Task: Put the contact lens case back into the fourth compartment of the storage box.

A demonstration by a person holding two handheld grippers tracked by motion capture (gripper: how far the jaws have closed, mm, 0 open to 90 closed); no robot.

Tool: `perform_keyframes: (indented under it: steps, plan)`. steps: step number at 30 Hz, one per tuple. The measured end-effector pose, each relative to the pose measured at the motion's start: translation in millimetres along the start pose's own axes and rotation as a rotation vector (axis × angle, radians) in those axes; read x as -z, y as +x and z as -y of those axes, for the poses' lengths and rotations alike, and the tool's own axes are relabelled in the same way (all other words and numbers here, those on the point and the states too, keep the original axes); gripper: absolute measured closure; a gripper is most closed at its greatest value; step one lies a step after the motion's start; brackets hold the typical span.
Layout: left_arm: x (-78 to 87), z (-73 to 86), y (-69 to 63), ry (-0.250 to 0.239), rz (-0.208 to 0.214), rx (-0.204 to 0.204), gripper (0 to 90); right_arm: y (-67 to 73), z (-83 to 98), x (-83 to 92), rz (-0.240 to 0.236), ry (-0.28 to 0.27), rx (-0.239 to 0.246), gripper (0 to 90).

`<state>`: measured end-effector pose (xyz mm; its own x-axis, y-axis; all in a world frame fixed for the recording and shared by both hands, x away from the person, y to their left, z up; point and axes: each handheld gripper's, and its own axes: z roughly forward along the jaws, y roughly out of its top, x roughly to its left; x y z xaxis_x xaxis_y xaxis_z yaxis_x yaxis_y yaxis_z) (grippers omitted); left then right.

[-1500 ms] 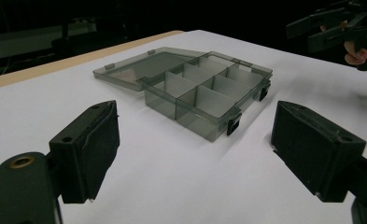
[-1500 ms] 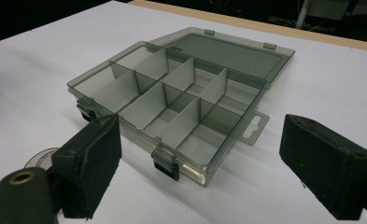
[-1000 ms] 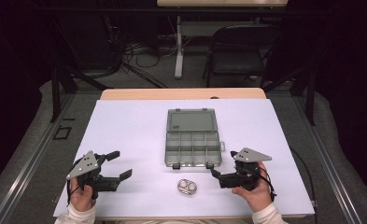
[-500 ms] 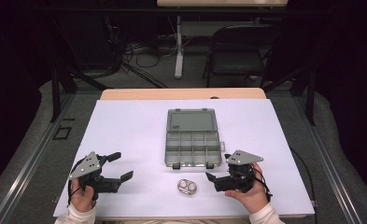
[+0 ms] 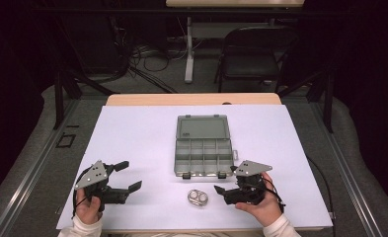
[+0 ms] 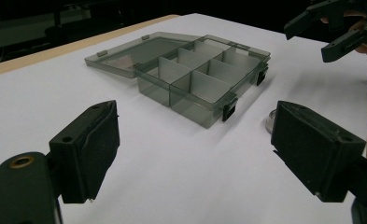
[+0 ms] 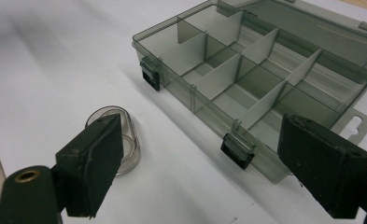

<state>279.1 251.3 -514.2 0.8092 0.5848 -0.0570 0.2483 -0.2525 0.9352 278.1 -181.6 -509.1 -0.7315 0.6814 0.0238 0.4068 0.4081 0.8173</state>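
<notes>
The white sheet (image 5: 132, 143) that covers most of your table is the biggest thing here, with a strip of bare wooden tabletop (image 5: 191, 99) showing along its far edge. Past the table stand a dark chair (image 5: 253, 59) and a tangle of cables (image 5: 142, 59) on the floor.

In the middle of the sheet lies the grey see-through organizer box (image 5: 203, 154), its lid (image 5: 202, 127) folded flat open on the far side and its divided compartments bare as far as you can see. Two dark latches (image 7: 237, 151) hang off its near wall, facing you.

Your left gripper (image 5: 124, 176) sits low at the near left, well apart from the box, its jaws spread wide with nothing between them. Your right gripper (image 5: 225, 180) sits at the near right, just in front of the box's near right corner; its jaws have just been closing in but are parted, gripping nothing, and they point toward the middle of the table.

The smallest piece, the little clear oval case (image 5: 197, 198), lies on the sheet just in front of the box, between your two grippers and near the right one's tips. In the right gripper view one jaw overlaps its edge, and nothing else stands between that gripper and the case.
</notes>
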Motion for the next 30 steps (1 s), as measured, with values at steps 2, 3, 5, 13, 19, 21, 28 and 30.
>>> perform_keyframes:
  steps: [2,3,5,13,19,21,28,30]
  plan:
    - [0.1,0.0,-0.2,0.002,0.000,-0.001,16.0,1.8,-1.5,-1.7,-0.010,0.010,0.007,14.1]
    - [0.1,0.1,-0.3,0.002,-0.001,-0.001,16.0,2.5,-2.5,-2.8,-0.017,0.016,0.011,14.2]
    - [0.2,0.1,-0.4,0.003,-0.001,-0.001,16.0,4.0,-4.2,-5.0,-0.031,0.030,0.017,14.3]
    - [0.4,0.4,-0.5,0.010,-0.002,-0.002,16.0,11.3,-9.9,-13.6,-0.058,0.064,0.047,14.8]
    - [0.0,0.4,-0.7,0.016,-0.009,-0.001,16.0,17.6,-13.7,-20.4,-0.083,0.094,0.077,15.7]
    - [-0.3,0.4,-0.9,0.015,-0.010,-0.001,16.0,21.3,-15.2,-23.9,-0.094,0.105,0.089,16.5]
    - [-0.9,0.6,-0.8,0.013,-0.011,0.002,16.0,25.5,-18.1,-30.5,-0.112,0.129,0.109,18.9]
    - [-0.6,0.5,-0.7,0.015,-0.013,0.001,16.0,26.3,-19.0,-32.1,-0.118,0.134,0.111,20.1]
